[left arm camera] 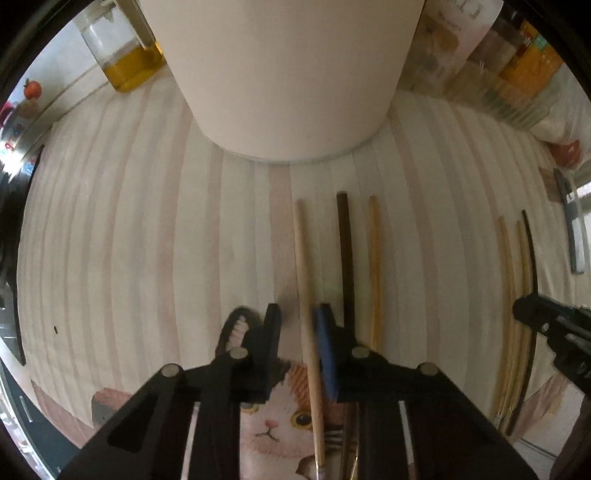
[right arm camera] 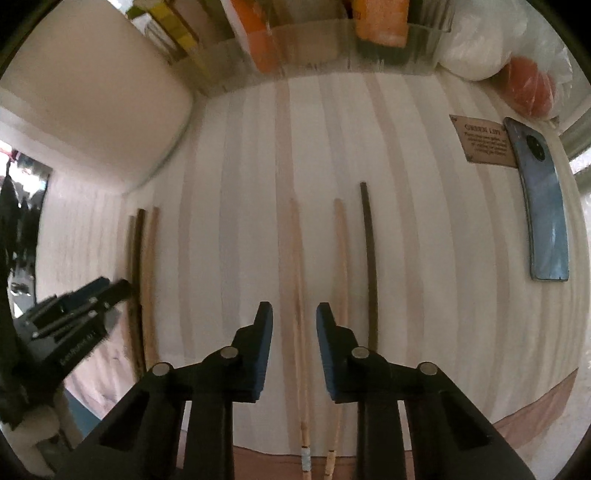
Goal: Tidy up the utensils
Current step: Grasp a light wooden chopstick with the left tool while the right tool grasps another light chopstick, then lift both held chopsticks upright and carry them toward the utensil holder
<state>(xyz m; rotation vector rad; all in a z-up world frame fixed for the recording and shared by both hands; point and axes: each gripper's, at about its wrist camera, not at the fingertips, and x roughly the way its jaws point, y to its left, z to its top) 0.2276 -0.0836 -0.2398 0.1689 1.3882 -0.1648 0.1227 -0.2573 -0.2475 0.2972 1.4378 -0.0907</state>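
Note:
Chopsticks lie in two groups on a striped mat. In the left wrist view my left gripper (left arm camera: 299,317) is open, its jaws either side of a pale chopstick (left arm camera: 304,266), not closed on it; a dark chopstick (left arm camera: 345,251) and an amber one (left arm camera: 375,258) lie just right. The other group (left arm camera: 517,295) lies far right by my right gripper (left arm camera: 535,314). In the right wrist view my right gripper (right arm camera: 294,317) is open over a pale chopstick (right arm camera: 297,266); another pale one (right arm camera: 341,266) and a dark one (right arm camera: 369,258) lie right. The left gripper (right arm camera: 110,291) shows at left.
A large cream cylindrical container (left arm camera: 280,74) stands at the back of the mat. An oil bottle (left arm camera: 122,48) is back left. A blue phone (right arm camera: 543,206) and a small card (right arm camera: 484,140) lie at right, with packets (right arm camera: 380,22) and bags (right arm camera: 524,85) behind.

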